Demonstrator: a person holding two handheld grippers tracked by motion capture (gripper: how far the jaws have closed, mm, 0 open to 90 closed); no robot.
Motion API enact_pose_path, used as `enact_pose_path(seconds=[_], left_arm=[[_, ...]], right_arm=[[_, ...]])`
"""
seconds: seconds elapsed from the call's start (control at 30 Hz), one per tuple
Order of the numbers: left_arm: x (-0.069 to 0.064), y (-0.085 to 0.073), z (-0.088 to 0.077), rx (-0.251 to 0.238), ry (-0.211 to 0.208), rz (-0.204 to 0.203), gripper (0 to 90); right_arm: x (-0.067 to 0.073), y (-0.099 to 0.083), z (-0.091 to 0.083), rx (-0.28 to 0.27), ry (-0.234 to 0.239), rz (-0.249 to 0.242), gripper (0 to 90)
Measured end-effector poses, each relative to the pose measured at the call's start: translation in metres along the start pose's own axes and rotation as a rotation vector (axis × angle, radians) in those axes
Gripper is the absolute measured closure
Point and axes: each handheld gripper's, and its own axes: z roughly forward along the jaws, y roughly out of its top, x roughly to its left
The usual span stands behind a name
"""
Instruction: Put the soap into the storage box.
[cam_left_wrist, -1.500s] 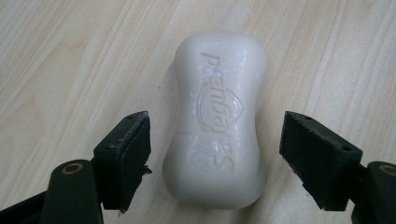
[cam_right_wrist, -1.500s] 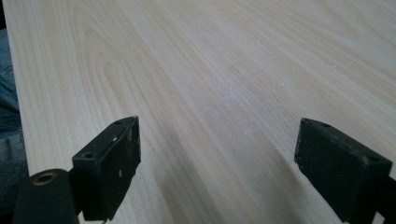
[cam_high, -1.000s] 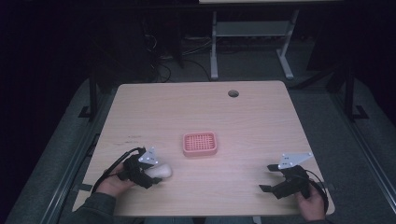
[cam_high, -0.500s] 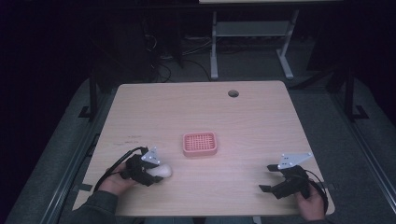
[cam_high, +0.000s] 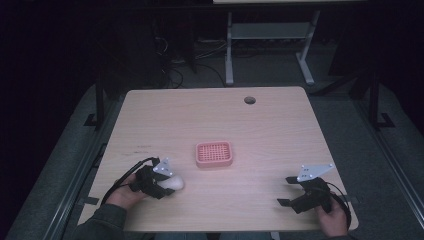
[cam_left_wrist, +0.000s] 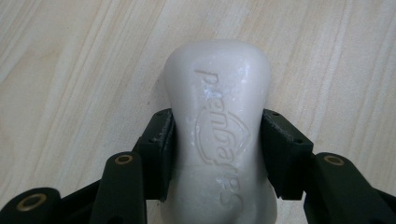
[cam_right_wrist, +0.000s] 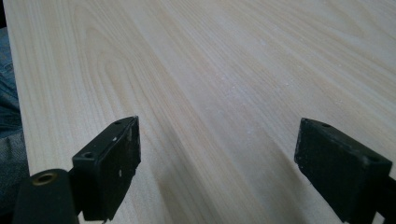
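left gripper (cam_left_wrist: 215, 154): jaws just closed, pads pressing both long sides of the white soap bar (cam_left_wrist: 218, 130) | soap axis: runs along the jaws, lying on the table (cam_high: 280, 125) | pink soap dish (cam_high: 214, 154): just beyond the soap, nearer this hand | right gripper (cam_right_wrist: 217, 163): jaws wide, holding nothing, well apart from the dish

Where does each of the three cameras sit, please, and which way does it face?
High view: above the person's side, looking forward and down on the table; forearms, left gripper and right gripper show.
Left gripper view: on the left gripper, looking down along its jaws, which have just closed on the soap.
Right gripper view: on the right gripper, looking low across bare tabletop between wide-open jaws.
Shared: the soap and wooden tabletop appear in both high and left gripper views.
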Motion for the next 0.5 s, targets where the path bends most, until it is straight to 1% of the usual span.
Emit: enact_pose_path(seconds=[0.13,0.2,0.23,0.33,0.43,0.5], left_arm=[[-0.0007,0.0013,0.0005,0.0,-0.008,-0.002,49.2],[-0.0003,0.0013,0.0004,0.0,0.0,-0.001,49.2],[0.0003,0.0006,0.0004,-0.002,-0.007,-0.013,49.2],[0.0002,0.0004,0.0002,0.0,-0.005,-0.011,49.2],[-0.0002,0.0005,-0.0008,-0.008,-0.002,-0.014,49.2],[0.0001,0.0003,-0.0031,-0.022,0.001,-0.014,49.2]], right_arm=[[-0.0005,-0.0006,-0.001,-0.002,-0.002,0.003,14.2],[-0.0005,-0.0006,-0.0013,-0.004,-0.001,0.003,14.2],[-0.0005,-0.0007,-0.0018,-0.006,-0.003,0.002,14.2],[-0.0003,-0.0008,-0.0021,-0.008,-0.004,0.003,14.2],[-0.0004,-0.0009,-0.0023,-0.009,-0.004,0.003,14.2],[-0.0004,-0.0009,-0.0028,-0.011,-0.002,0.002,14.2]])
